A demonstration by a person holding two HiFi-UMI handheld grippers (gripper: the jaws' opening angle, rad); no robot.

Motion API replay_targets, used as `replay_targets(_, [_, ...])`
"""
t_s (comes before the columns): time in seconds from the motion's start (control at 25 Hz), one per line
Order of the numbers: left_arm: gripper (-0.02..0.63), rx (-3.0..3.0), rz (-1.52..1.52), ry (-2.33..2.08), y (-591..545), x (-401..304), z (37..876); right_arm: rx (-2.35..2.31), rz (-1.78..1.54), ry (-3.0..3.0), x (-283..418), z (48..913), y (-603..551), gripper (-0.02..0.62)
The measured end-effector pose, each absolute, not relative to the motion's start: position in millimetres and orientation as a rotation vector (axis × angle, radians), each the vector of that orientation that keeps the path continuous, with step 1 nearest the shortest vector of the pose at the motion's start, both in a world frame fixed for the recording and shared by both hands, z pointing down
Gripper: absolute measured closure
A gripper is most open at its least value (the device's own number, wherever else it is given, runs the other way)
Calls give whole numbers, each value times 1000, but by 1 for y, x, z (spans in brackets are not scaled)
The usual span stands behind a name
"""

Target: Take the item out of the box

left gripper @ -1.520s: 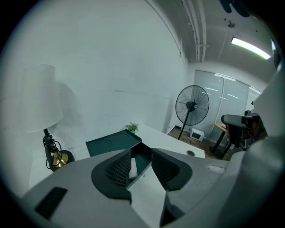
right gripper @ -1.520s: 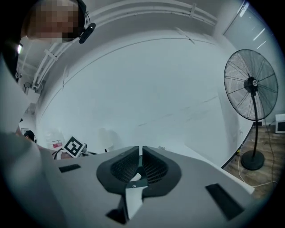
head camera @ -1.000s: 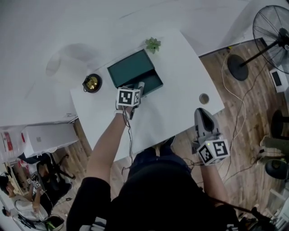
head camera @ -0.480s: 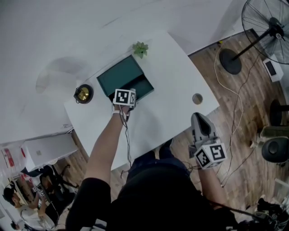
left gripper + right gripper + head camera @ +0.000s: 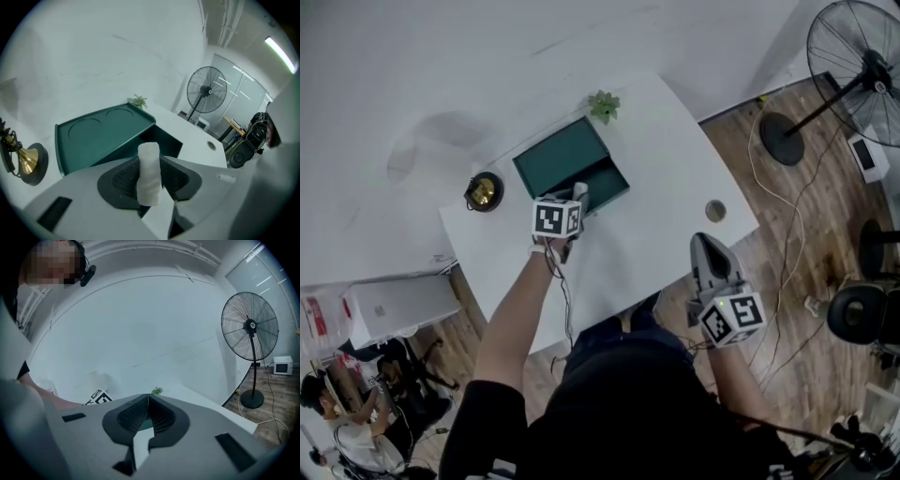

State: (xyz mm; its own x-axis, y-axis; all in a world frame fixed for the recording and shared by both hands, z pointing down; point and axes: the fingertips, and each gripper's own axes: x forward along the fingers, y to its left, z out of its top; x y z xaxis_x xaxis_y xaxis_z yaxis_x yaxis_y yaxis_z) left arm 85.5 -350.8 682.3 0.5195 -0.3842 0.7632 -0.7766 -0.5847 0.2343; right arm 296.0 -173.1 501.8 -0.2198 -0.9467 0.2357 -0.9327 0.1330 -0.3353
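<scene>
A dark green box (image 5: 602, 187) stands open on the white table (image 5: 656, 141), its lid (image 5: 558, 154) tipped back; the box (image 5: 164, 143) and lid (image 5: 93, 136) also show in the left gripper view. My left gripper (image 5: 577, 195) hovers at the box's front edge, shut on a white rolled item (image 5: 149, 172) that stands upright between the jaws, lifted above the box. My right gripper (image 5: 711, 249) hangs off the table's near right edge, jaws shut and empty (image 5: 146, 405).
A brass bell (image 5: 484, 190) sits left of the box, a small green plant (image 5: 604, 105) behind it, a round cable hole (image 5: 715, 210) at the table's right. A standing fan (image 5: 853, 66) and cables lie on the wooden floor to the right.
My left gripper has drawn back slightly from the box toward me, holding the white roll. The right gripper stays about where it was.
</scene>
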Motion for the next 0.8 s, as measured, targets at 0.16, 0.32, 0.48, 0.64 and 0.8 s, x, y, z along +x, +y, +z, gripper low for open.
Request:
replay_targets(0.16, [477,2278,833,-977,-342,74,645,-1881,-629,2396,273,494,-183,583])
replay_targets(0.32, [477,2356,728,-1021,-329,59,604,-1833,-587,2447,252,482,-189,578])
replay_targets(0.48, [477,2422,622,-1062,-313,46,560,-1810,-550,2470,240,468,-192,572])
replay_targets(0.64, [477,2480,484,-1066,-297,40,517,-1794,-514,2470,234,454,-198,574])
replay_targets(0.8, [477,2516,369,-1063,-280,36,483,-1785,-475,2467,229,442,-201,575])
